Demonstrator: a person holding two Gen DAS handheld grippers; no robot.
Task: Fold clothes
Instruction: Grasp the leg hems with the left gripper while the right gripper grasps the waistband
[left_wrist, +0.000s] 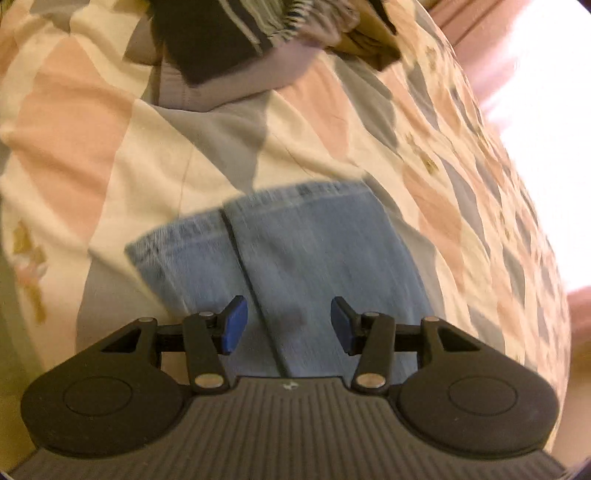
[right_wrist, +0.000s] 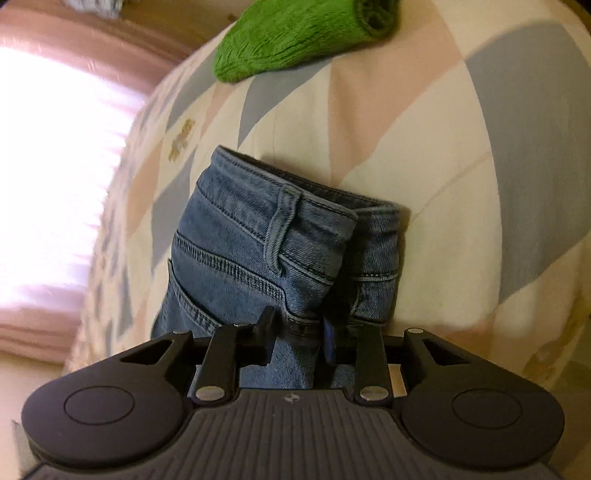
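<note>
Meanwhile right tool (right_wrist: 297, 341) pinches jeans (right_wrist: 258, 251) (no label readable); left tool (left_wrist: 289, 325) gapes wide above hems.

No words, brands or numbers can be read in either view. A tiny pale mark sits on the ribbed body of each gripper, possibly a logo, but it is too small to make out.

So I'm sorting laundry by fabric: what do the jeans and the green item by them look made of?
The jeans look like mid-blue denim: twill weave, contrast topstitching, belt loop, faded leg hems in the left view. The green item looks like a fuzzy knit or terry, judging by its ribbed, looped texture; which one is unclear.
</note>
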